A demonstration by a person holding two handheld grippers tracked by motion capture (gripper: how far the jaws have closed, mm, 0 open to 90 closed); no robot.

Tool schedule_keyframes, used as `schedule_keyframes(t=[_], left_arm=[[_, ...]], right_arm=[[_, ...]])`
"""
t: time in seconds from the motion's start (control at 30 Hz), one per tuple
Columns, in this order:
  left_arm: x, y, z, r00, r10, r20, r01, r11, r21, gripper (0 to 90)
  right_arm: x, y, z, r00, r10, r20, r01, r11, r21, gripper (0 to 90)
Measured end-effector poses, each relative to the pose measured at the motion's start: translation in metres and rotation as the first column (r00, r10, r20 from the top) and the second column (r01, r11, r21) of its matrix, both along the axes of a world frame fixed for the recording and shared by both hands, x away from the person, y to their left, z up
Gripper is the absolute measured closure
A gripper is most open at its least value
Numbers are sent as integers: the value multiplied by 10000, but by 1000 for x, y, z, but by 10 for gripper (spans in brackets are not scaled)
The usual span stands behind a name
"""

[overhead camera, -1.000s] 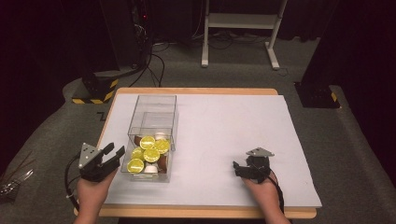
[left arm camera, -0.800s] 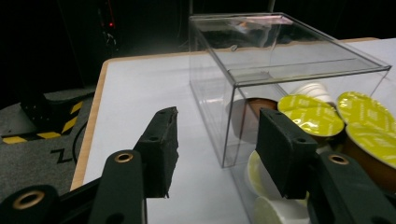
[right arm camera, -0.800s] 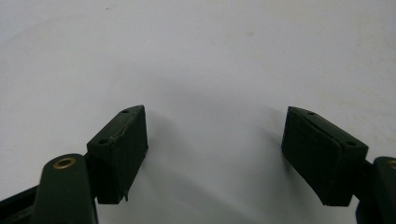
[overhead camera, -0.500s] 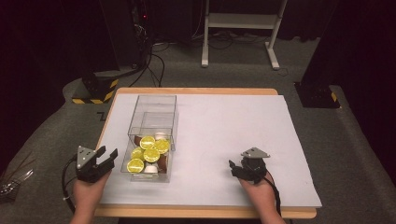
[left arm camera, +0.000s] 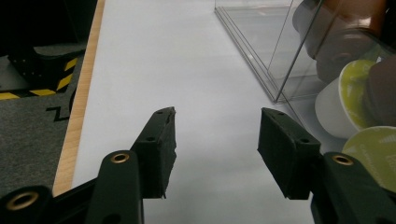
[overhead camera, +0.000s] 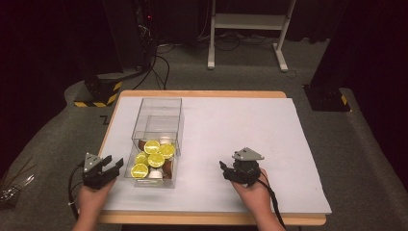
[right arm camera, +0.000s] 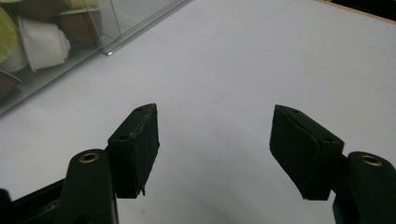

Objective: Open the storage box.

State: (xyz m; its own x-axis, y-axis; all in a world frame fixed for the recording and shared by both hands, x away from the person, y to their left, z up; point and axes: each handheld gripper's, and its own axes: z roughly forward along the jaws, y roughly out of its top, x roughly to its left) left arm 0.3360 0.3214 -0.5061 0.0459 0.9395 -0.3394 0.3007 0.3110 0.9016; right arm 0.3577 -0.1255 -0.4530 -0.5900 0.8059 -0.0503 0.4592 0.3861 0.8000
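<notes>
The left gripper, matte black with rubbery pads, stands part open over the smooth white surface, nothing between its jaws, which have just been opening. Just to its right sits the clear plastic box of round, foil-lidded yellow-green capsules. The right gripper, well apart from the box, has just been closing, empty and still parted.

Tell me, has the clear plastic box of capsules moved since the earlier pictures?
No. The clear plastic box keeps its place near the left edge of the white table mat.
</notes>
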Motion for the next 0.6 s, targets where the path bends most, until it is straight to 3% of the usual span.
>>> schedule_keyframes(t=[0.07,0.23,0.33,0.47,0.6], left_arm=[[0,-1,0,10000,42,73,-42,10000,-64,464],[1,-3,-3,9998,-27,-200,35,9991,416,459],[1,-4,-3,9997,-4,-257,16,9990,446,443],[1,-2,-3,9997,-15,-235,23,9994,346,440],[0,-1,-2,9999,139,-70,-139,9999,-38,431]], right_arm=[[-1,3,1,10000,49,-52,-48,10000,79,331],[-2,17,5,9990,447,-36,-446,9988,192,331],[-3,22,6,9982,596,9,-596,9980,211,331],[-4,36,8,9952,975,36,-976,9942,444,333],[-3,57,14,9875,1574,83,-1576,9853,661,333]])
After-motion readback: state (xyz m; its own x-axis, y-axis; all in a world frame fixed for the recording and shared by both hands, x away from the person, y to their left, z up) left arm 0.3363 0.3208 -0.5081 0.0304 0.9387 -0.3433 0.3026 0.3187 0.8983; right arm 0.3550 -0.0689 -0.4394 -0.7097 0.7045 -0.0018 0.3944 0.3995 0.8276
